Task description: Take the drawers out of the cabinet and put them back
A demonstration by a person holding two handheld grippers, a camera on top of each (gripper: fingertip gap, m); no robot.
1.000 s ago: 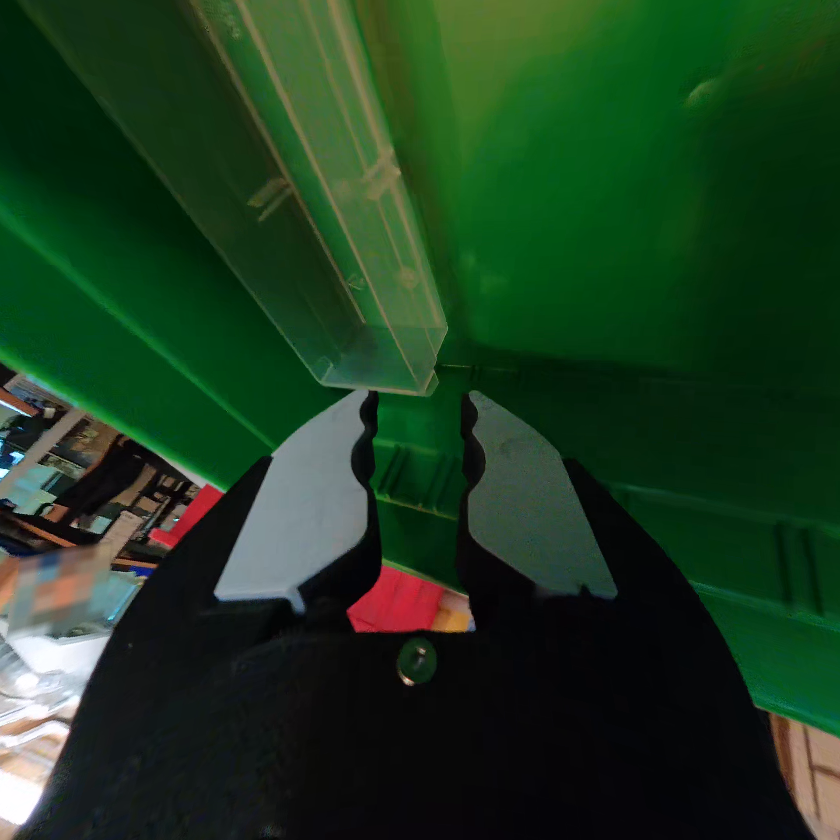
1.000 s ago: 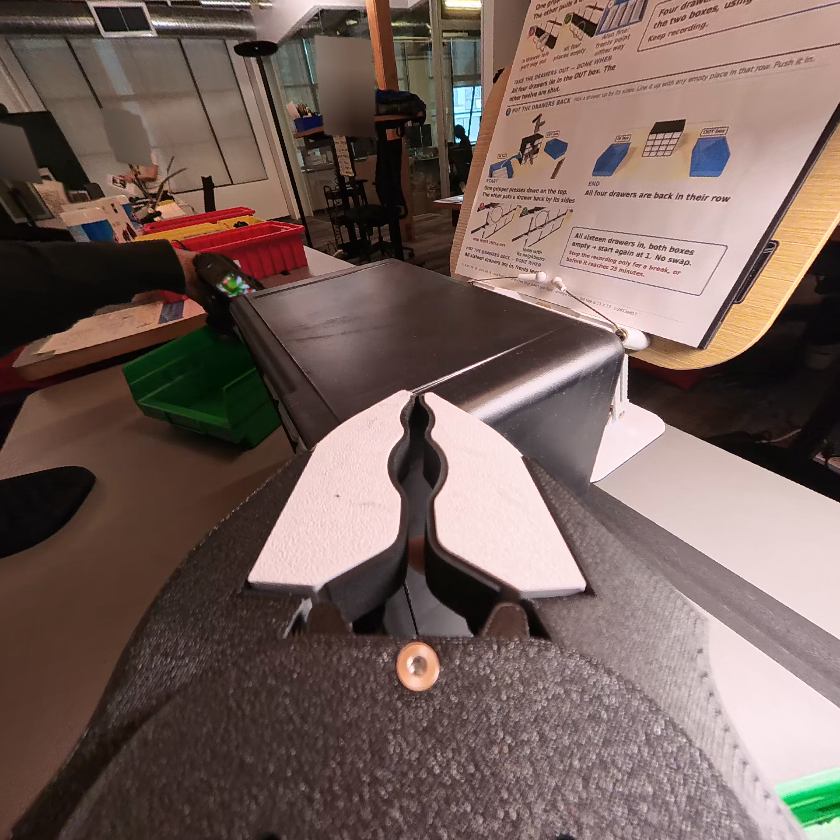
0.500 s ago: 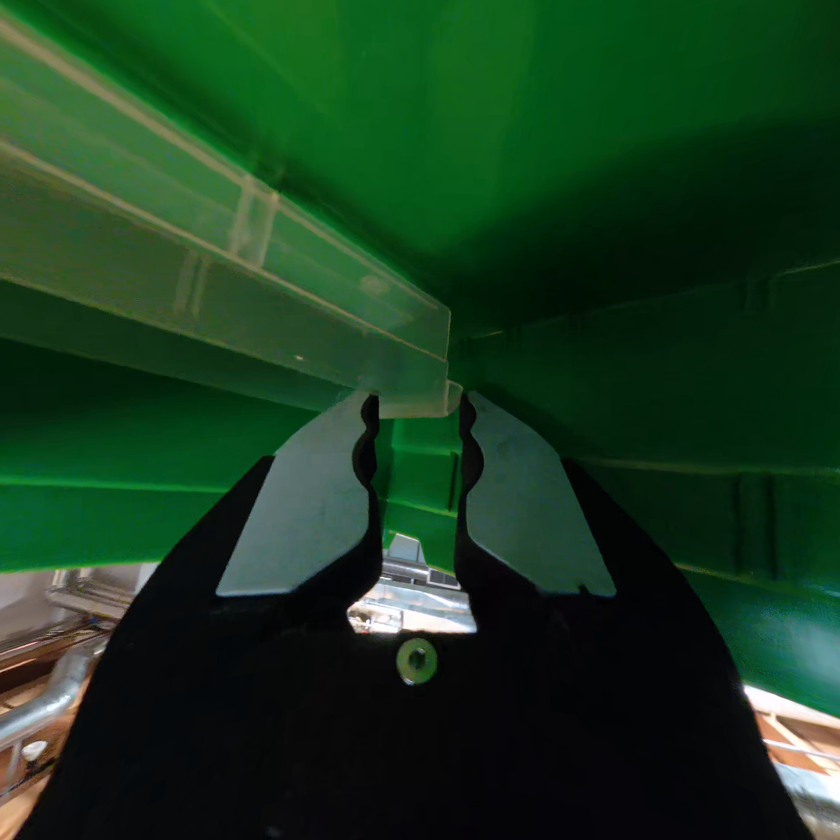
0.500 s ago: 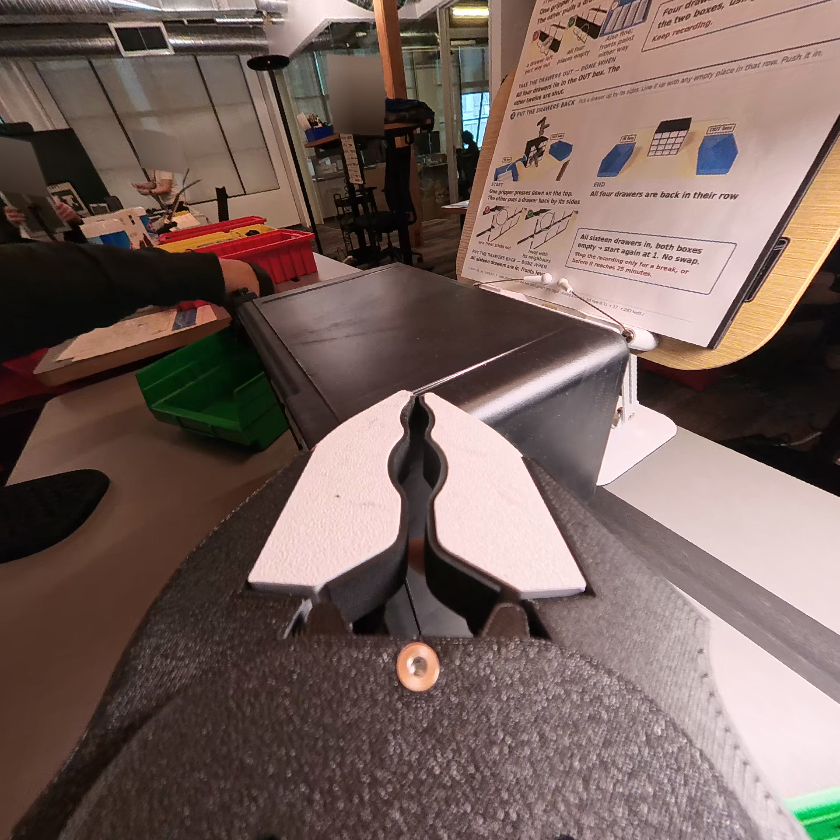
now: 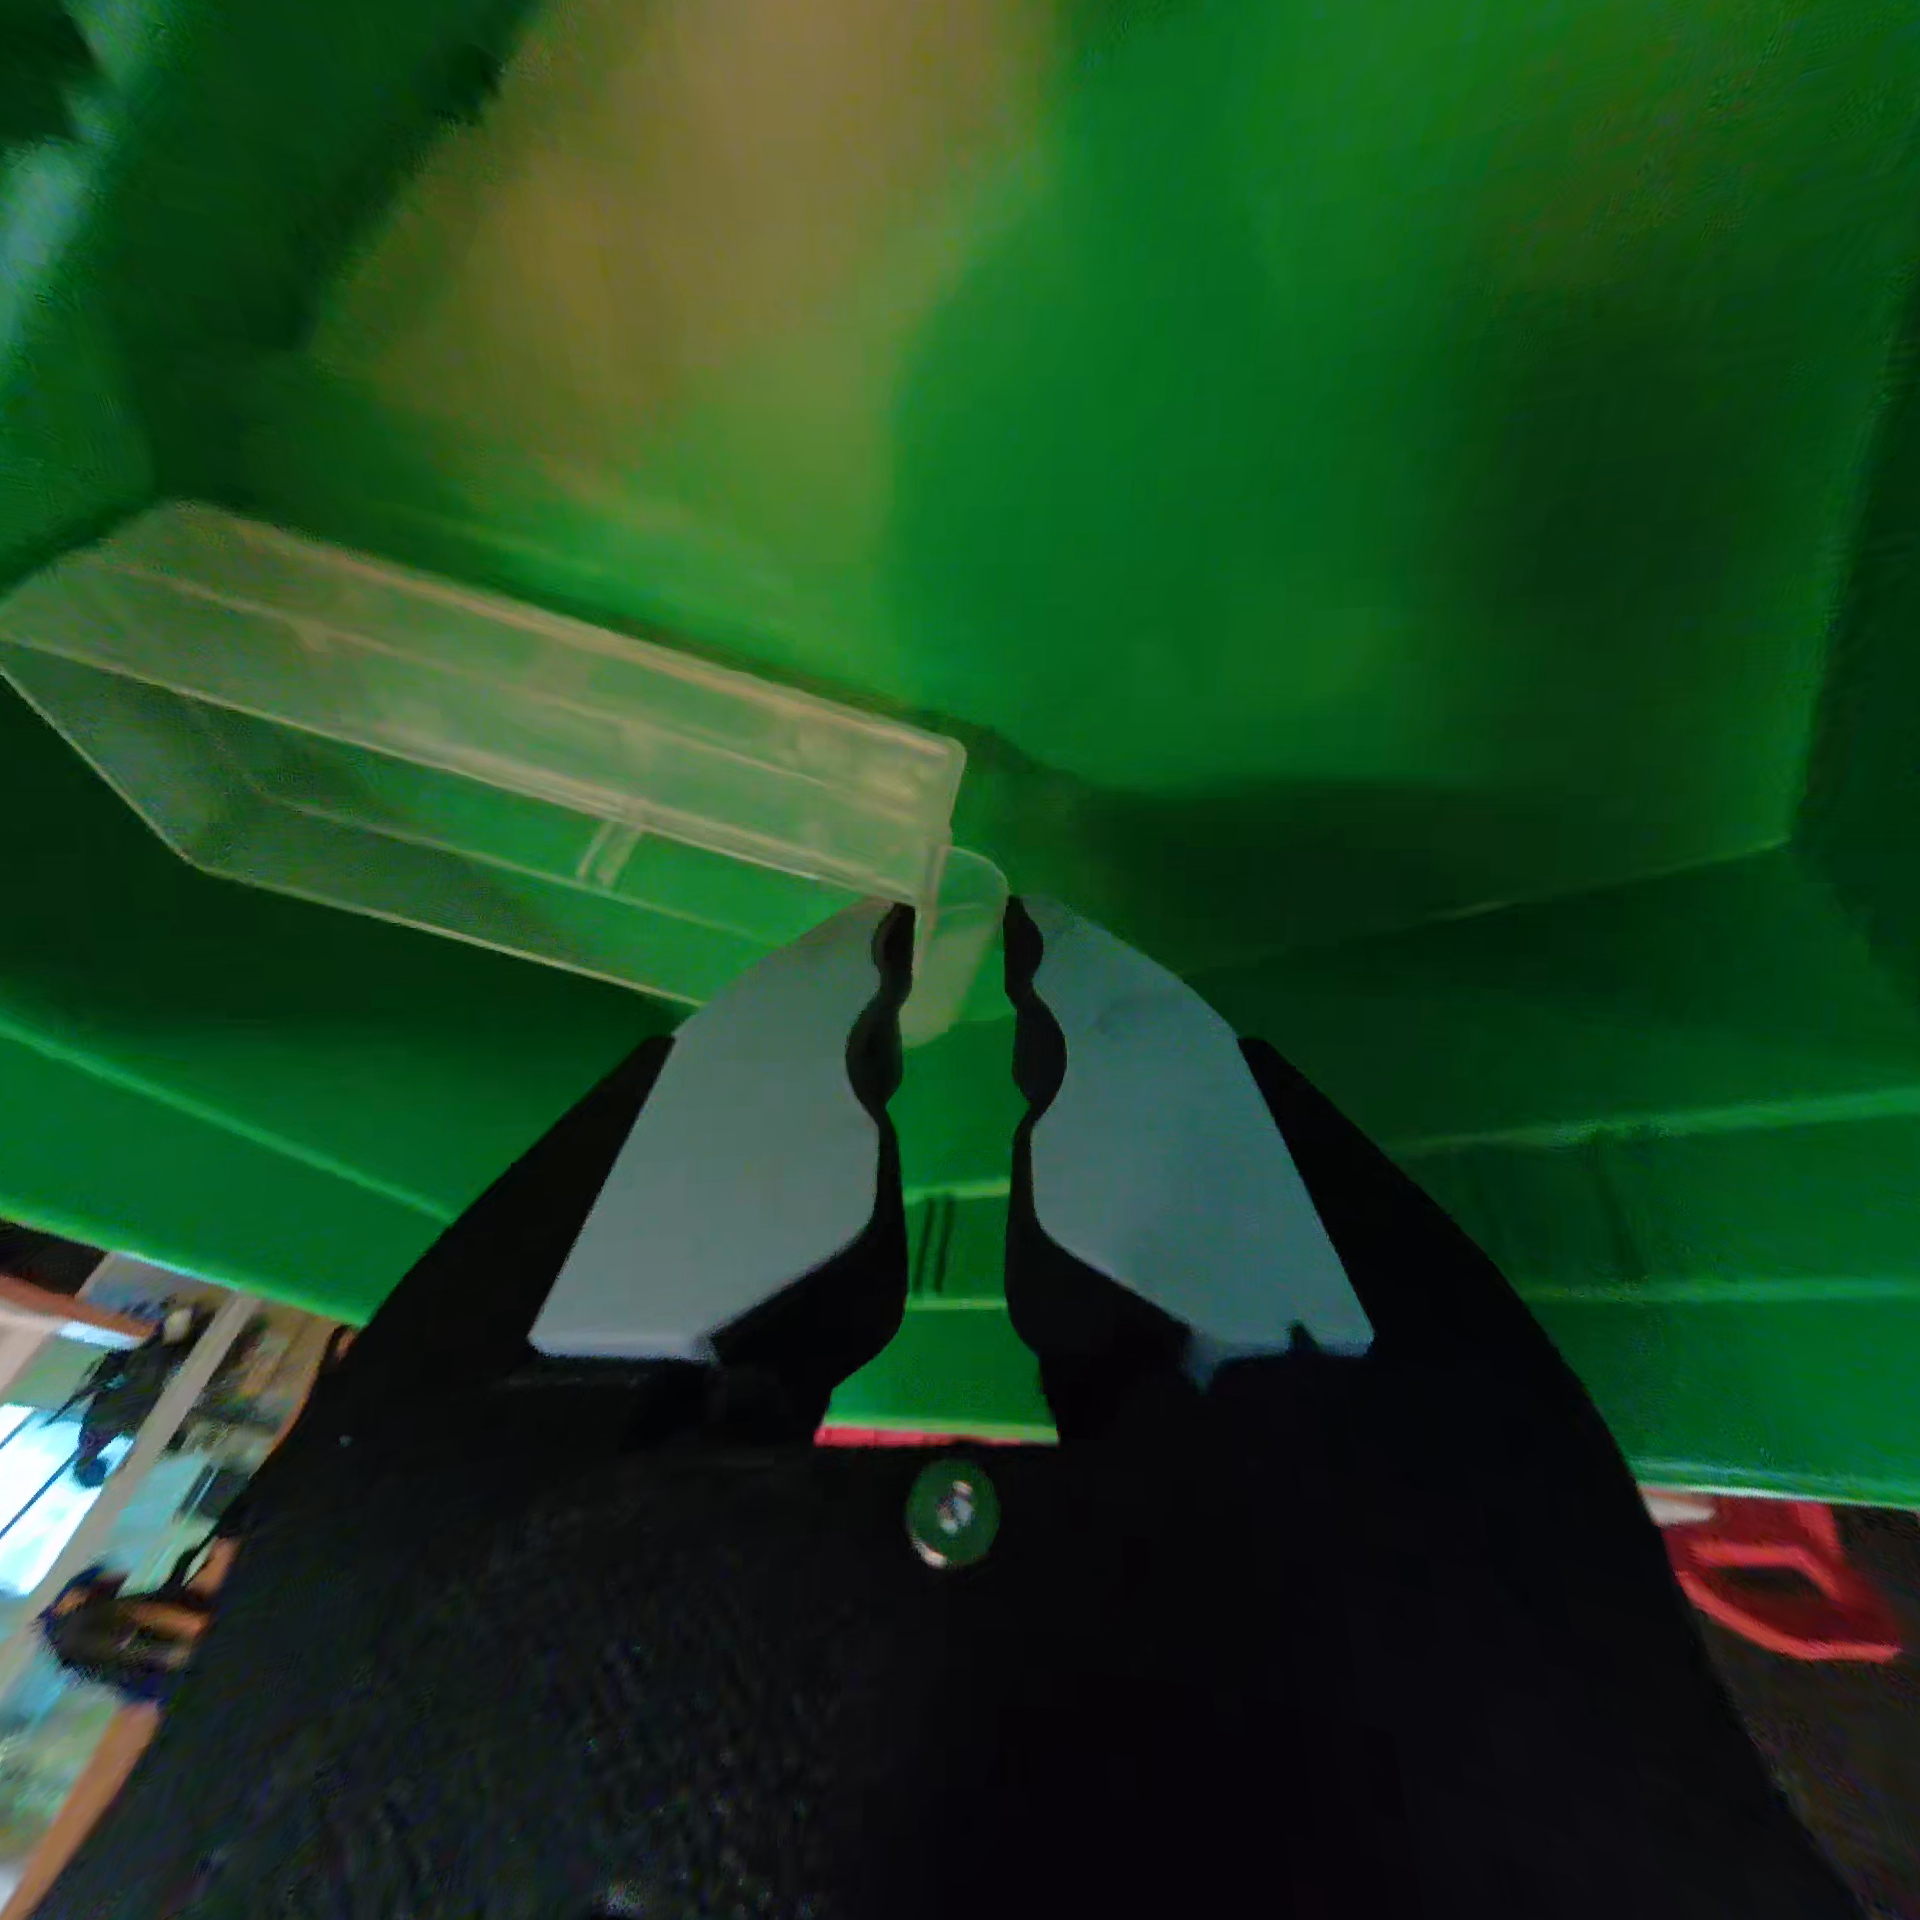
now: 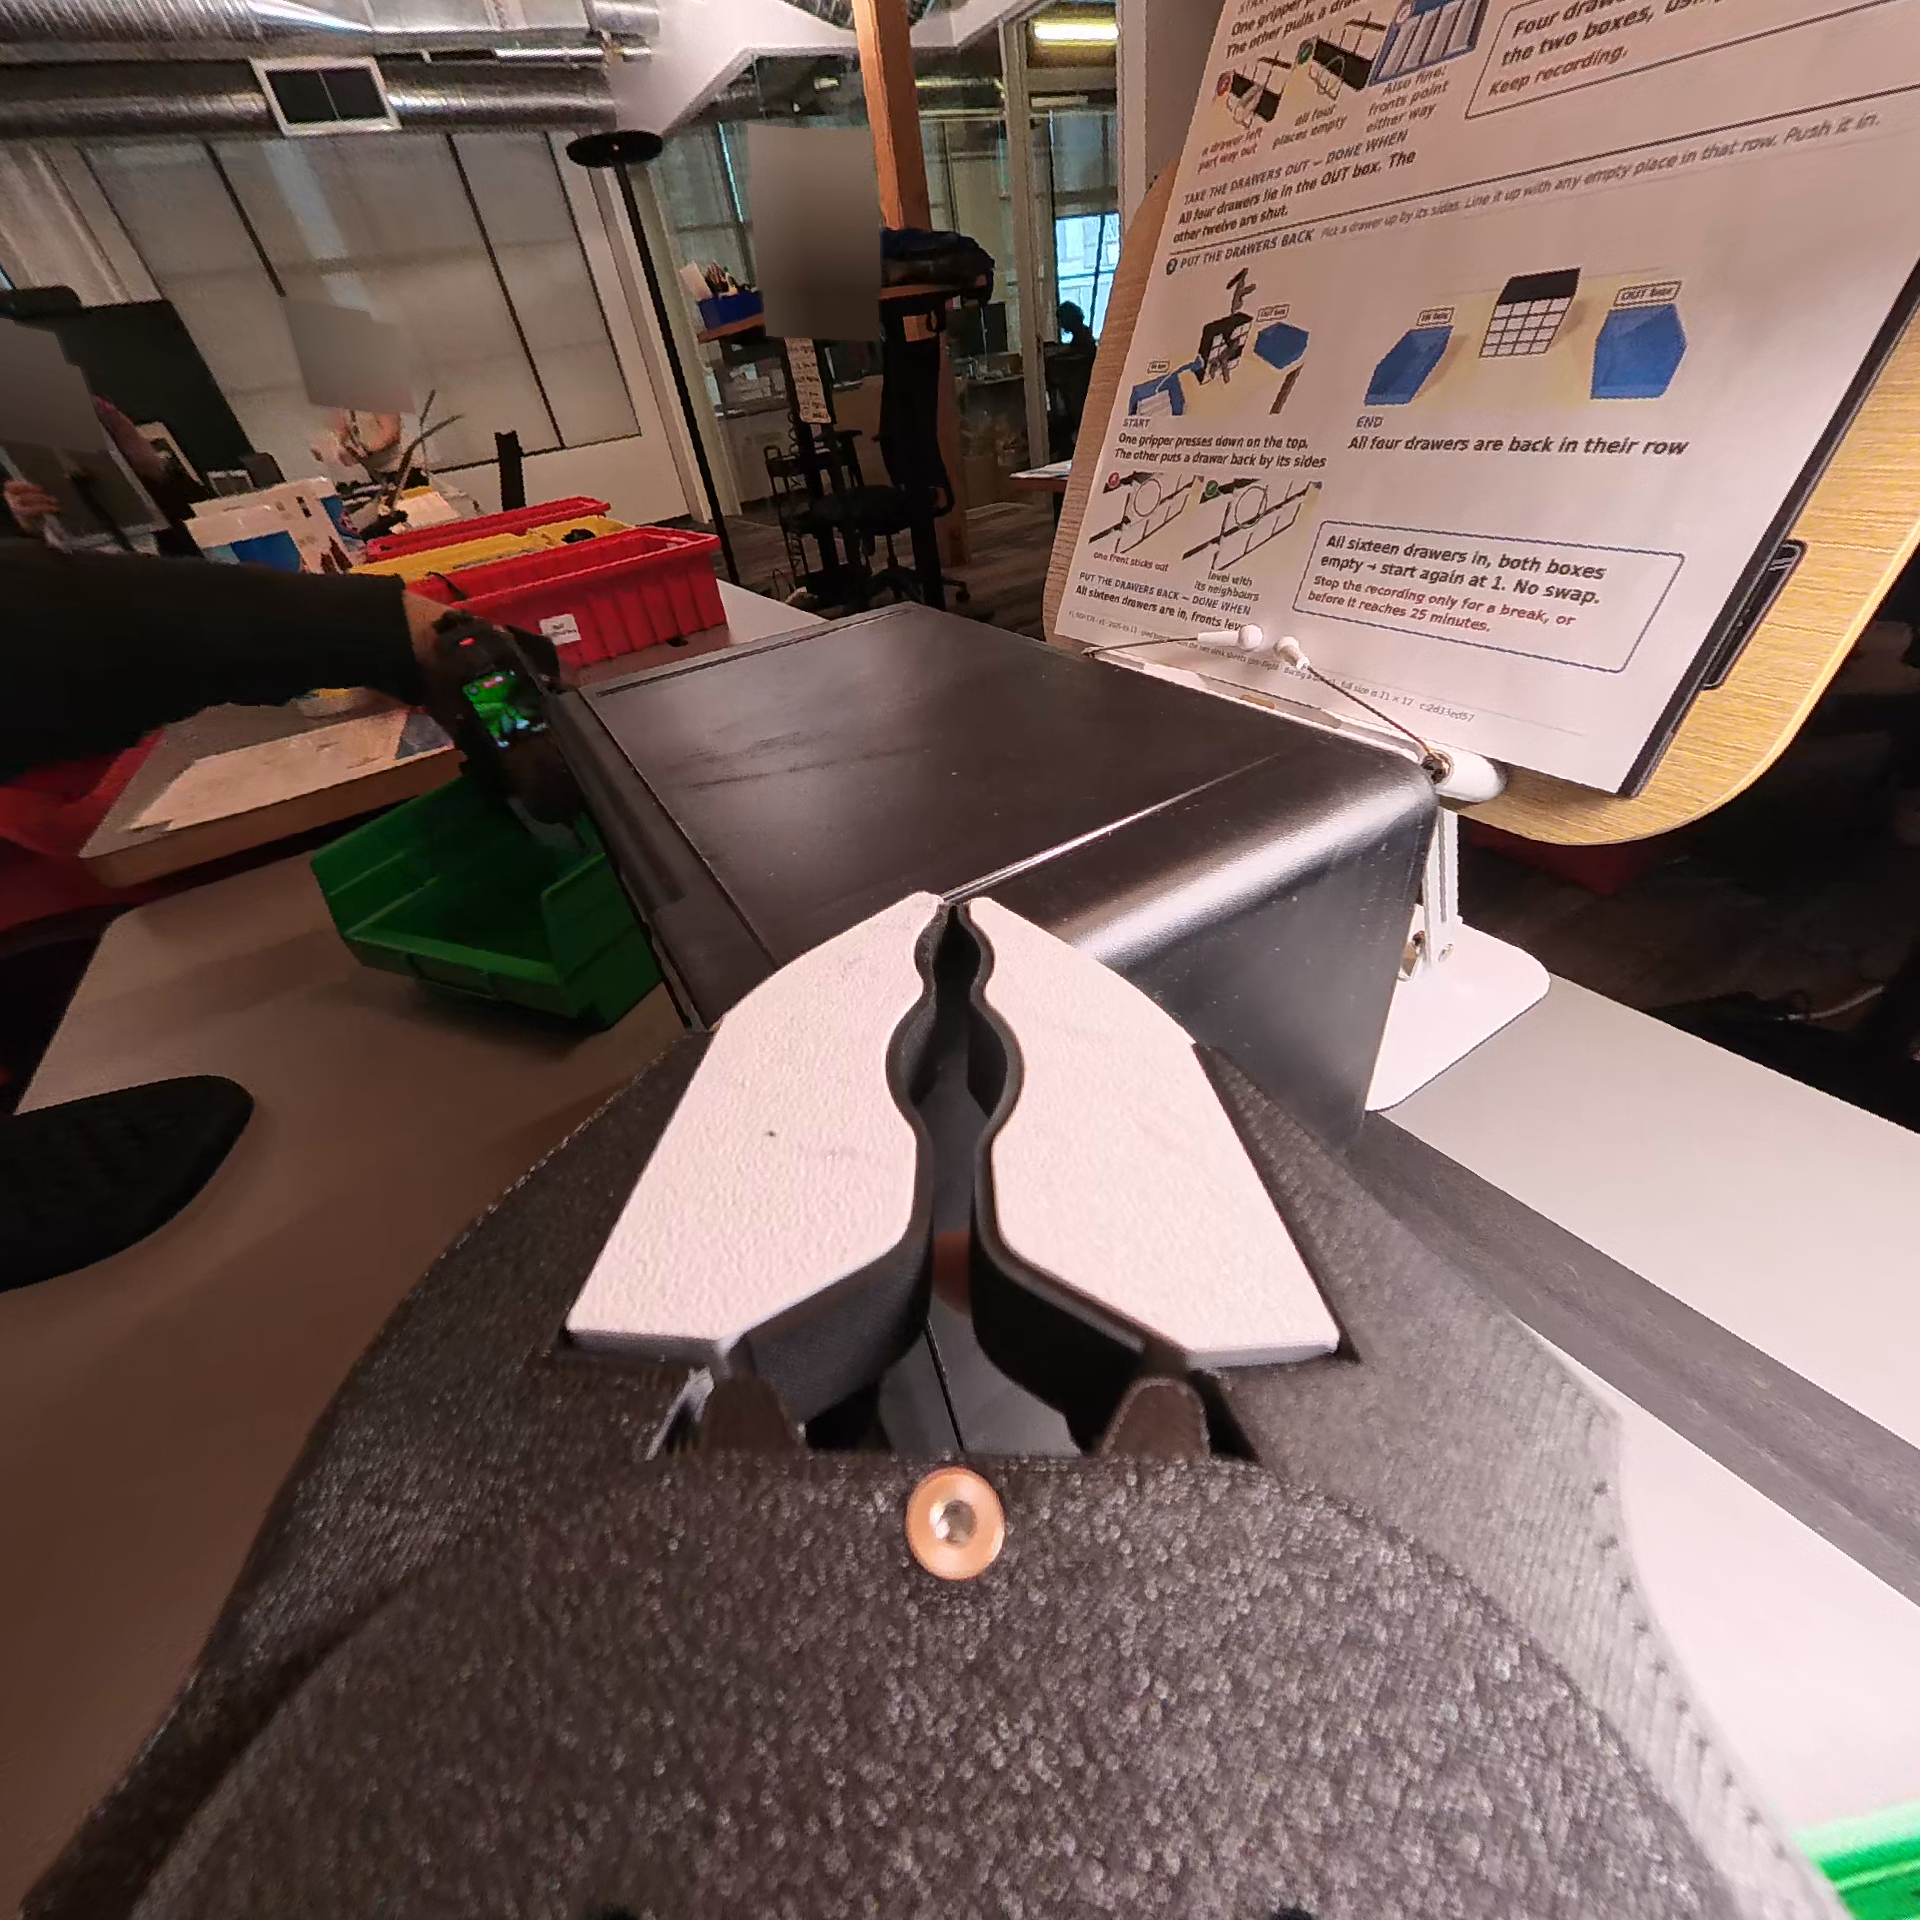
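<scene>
My left gripper (image 5: 951, 914) is shut on the front handle tab of a clear plastic drawer (image 5: 468, 727). It holds the drawer inside a green bin (image 5: 1351, 416), with the drawer stretching away to the left. The view is blurred. My right gripper (image 6: 954, 909) is shut and empty, with its tips on the top rear edge of the black cabinet (image 6: 935, 748). The right wrist view also shows the left gripper (image 6: 499, 707) on a dark-sleeved arm, over the green bin (image 6: 468, 925) beside the cabinet's far side. The cabinet's drawer front is hidden.
A tilted instruction board (image 6: 1455, 364) stands on a white stand right of the cabinet. Red bins (image 6: 582, 592) and a wooden board with papers (image 6: 260, 769) lie behind the green bin. A black pad (image 6: 104, 1164) lies at the left, and a green edge (image 6: 1860, 1870) shows bottom right.
The left gripper has swung about inside the green bin with the drawer, which now points left and lies lower. The right gripper has stayed shut on the cabinet top.
</scene>
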